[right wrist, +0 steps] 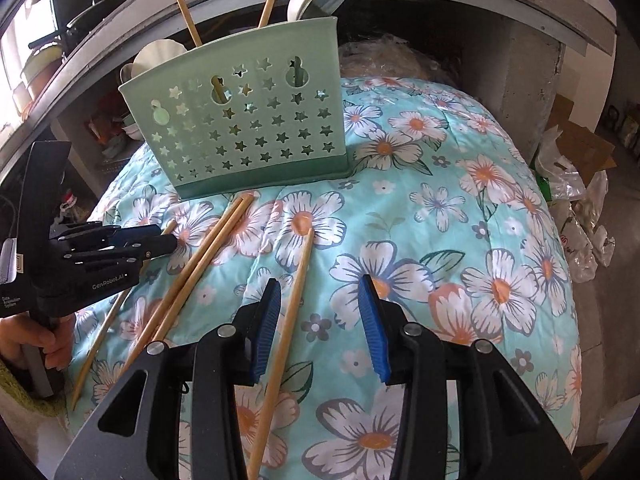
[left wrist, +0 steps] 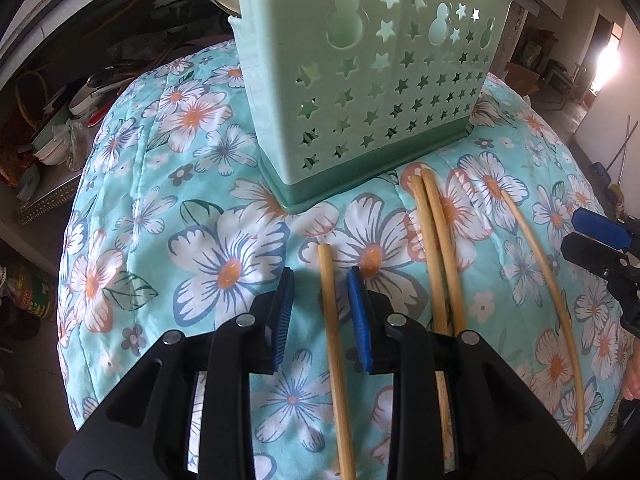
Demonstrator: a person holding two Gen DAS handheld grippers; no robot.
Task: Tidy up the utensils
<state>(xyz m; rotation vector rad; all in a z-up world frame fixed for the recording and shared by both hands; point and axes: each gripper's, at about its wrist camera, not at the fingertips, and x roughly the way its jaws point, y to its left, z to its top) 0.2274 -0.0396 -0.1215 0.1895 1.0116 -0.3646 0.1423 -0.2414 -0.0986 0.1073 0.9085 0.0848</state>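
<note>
A mint green utensil holder (left wrist: 360,80) with star cutouts stands on the floral cloth; in the right wrist view the holder (right wrist: 248,128) has chopsticks and spoons in it. Several wooden chopsticks lie loose on the cloth. My left gripper (left wrist: 320,312) is open, its jaws on either side of one chopstick (left wrist: 334,340). A pair of chopsticks (left wrist: 436,240) and a single one (left wrist: 548,280) lie to its right. My right gripper (right wrist: 316,320) is open, with one chopstick (right wrist: 288,320) just inside its left finger. The left gripper (right wrist: 160,240) also shows at the left of the right wrist view.
The floral cloth (left wrist: 200,240) covers a rounded table. Shelves with bowls and clutter (left wrist: 52,128) stand at the left. Plastic bags and a cardboard box (right wrist: 572,168) lie on the floor to the right. A concrete counter (right wrist: 480,8) rises behind the holder.
</note>
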